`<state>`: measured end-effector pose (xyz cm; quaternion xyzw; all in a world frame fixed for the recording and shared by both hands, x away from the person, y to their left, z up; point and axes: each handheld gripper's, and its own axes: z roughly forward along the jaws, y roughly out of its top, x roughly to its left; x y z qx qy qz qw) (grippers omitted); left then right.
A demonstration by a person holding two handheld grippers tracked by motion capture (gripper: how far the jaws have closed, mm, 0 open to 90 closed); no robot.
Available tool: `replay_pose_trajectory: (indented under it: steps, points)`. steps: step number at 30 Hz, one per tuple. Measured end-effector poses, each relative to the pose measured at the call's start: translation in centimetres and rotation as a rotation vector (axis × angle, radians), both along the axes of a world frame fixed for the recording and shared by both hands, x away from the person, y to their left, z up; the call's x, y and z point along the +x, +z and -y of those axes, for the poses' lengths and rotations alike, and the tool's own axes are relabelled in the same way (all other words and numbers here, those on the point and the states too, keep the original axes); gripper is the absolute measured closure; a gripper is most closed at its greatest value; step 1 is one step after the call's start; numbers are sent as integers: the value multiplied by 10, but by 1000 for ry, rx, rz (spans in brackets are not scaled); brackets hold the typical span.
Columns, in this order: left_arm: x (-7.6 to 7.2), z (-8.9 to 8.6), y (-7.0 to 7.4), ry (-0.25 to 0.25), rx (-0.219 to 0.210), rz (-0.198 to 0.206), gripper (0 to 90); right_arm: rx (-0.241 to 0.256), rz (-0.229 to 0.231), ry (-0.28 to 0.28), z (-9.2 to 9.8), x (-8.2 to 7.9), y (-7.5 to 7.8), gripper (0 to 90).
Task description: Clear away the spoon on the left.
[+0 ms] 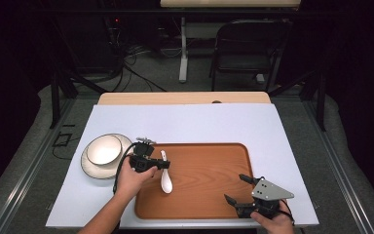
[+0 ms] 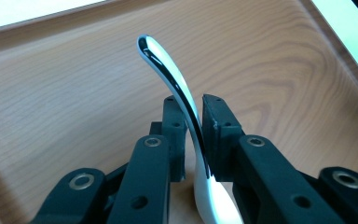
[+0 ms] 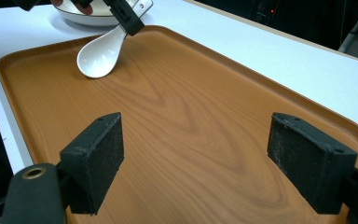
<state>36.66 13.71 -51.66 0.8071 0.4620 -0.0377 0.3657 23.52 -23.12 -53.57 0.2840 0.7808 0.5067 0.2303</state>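
Glazed spoon point(image 2: 189, 116), pinched thinly by the left gripper point(image 2: 193, 122), looked liable to twist loose onto the tray point(image 1: 209, 180); right gripper point(image 3: 193, 163) gaped empty.

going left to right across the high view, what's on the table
bowl on its plate → left gripper shut on the white spoon → bare wooden tray → right gripper, open
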Motion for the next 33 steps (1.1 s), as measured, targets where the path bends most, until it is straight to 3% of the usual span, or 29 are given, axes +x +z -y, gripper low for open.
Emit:
replay_pose_trajectory:
  steps: [15,24,33]
  points:
    - [10,-4,-15,59,7,-48,719,2,-3,0,1,0,0,183]
    - [11,-3,-18,64,13,-52,709,4,-2,0,0,0,0,183]
    - [11,-2,-17,67,44,-45,619,4,0,1,0,0,0,183]
